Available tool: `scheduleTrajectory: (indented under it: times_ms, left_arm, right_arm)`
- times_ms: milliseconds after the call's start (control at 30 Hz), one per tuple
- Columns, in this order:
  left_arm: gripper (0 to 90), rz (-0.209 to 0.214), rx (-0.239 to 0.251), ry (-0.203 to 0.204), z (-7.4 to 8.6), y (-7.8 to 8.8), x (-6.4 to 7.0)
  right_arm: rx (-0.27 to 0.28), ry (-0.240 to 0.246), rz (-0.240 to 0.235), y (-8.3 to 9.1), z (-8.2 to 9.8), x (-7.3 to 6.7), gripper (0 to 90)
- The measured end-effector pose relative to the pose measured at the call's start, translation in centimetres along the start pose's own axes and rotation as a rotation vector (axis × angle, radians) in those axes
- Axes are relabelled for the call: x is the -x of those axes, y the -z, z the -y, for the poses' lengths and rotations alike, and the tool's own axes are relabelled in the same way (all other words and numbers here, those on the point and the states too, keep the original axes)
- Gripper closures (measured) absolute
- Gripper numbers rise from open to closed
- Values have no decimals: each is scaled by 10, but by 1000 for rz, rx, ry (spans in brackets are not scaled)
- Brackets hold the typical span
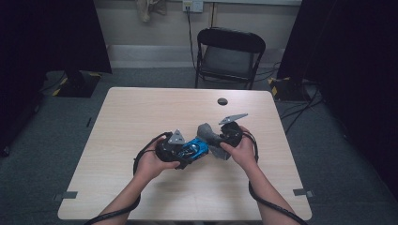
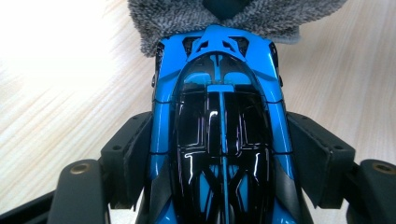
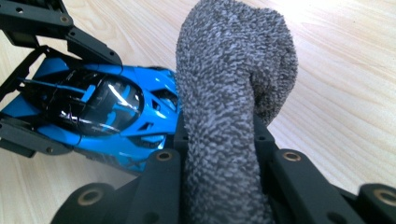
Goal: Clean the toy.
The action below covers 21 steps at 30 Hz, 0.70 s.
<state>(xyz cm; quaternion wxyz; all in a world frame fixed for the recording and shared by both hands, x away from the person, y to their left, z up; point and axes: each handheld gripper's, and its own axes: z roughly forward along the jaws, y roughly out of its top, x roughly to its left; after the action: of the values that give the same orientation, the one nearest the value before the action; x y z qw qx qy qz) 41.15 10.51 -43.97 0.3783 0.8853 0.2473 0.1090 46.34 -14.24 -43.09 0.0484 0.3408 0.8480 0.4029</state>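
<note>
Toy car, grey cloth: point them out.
Toy car (image 2: 219, 140), left gripper view, on its black glossy roof.
Grey cloth (image 3: 224, 93), right gripper view, on its bunched upper fold.

Black grippers (image 1: 185, 152), grey triangular plates, trailing black cables.

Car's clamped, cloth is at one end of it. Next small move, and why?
Probably draw the right tongs with the cloth along the car roof. The left tongs clamp the car's sides, and the cloth touches only its far end, so the glossy roof looks unwiped.
</note>
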Motion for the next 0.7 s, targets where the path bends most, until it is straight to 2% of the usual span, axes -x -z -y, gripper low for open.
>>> scheduleTrajectory:
  times_ms: [300,700]
  left_arm:
    - [281,-2,6,22,0,2,-5]
    - [281,-34,4,52,1,5,-15]
  right_arm:
    - [-2,2,0,4,3,0,726]
    - [-7,16,-8,5,5,-4,725]
